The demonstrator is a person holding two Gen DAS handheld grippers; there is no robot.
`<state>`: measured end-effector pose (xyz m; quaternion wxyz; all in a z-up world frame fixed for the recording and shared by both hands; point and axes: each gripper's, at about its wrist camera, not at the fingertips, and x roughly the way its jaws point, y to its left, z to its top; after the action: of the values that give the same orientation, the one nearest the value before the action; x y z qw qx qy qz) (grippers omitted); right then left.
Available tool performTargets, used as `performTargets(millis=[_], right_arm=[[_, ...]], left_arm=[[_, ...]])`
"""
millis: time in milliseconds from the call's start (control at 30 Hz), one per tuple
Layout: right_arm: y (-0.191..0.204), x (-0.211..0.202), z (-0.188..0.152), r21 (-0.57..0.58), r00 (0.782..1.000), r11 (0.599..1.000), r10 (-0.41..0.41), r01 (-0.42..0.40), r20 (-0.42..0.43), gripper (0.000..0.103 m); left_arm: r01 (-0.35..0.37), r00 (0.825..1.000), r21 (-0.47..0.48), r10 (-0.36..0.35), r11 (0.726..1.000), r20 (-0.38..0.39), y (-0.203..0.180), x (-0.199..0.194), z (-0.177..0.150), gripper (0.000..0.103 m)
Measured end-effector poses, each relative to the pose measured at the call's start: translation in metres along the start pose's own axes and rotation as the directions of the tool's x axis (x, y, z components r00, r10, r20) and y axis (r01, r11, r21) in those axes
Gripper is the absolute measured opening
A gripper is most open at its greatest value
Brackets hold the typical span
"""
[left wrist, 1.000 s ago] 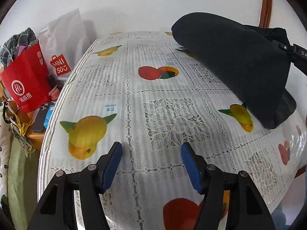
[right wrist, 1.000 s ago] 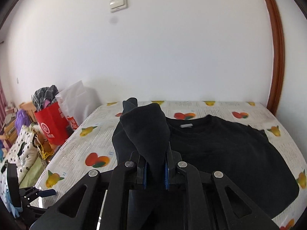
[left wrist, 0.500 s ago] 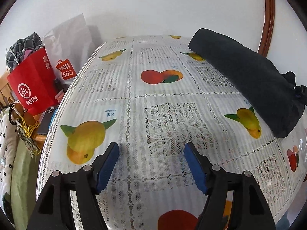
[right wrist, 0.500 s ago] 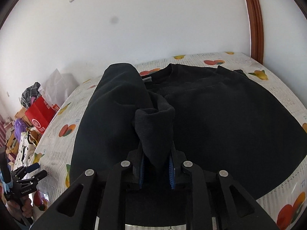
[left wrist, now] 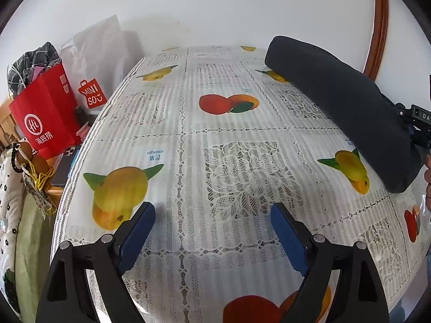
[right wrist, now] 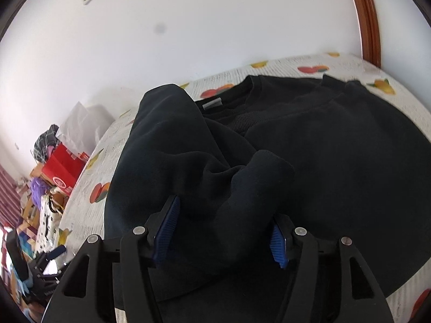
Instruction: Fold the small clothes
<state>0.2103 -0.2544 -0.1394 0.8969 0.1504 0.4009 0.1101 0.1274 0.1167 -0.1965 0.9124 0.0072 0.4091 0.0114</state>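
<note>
On the fruit-print tablecloth, black sweatshirt lies between opening right hand-held gripper.

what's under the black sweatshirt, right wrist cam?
The fruit-print lace tablecloth shows all round the black sweatshirt. A sleeve lies folded over its body. Whatever sits directly beneath is covered.

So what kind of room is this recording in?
Probably a lived-in home room: a table with a fruit-print lace tablecloth against a wall, shopping bags piled beside it, and a black sweatshirt laid out for folding.
</note>
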Motion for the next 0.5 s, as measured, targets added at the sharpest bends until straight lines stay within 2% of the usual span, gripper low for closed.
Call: performTargets(millis=[233, 500], right_arm=[[-0.007, -0.011, 0.001, 0.022, 0.999, 0.999, 0.036, -0.035, -0.012, 0.061], [-0.01, -0.035, -0.005, -0.05, 1.0, 0.998, -0.023, 0.024, 0.01, 0.061]], left_arm=[[-0.002, 1.0, -0.001, 0.002, 1.0, -0.001, 0.0, 0.0, 0.0, 0.089], [-0.002, 1.0, 0.0, 0.002, 1.0, -0.002, 0.0, 0.001, 0.0, 0.091]])
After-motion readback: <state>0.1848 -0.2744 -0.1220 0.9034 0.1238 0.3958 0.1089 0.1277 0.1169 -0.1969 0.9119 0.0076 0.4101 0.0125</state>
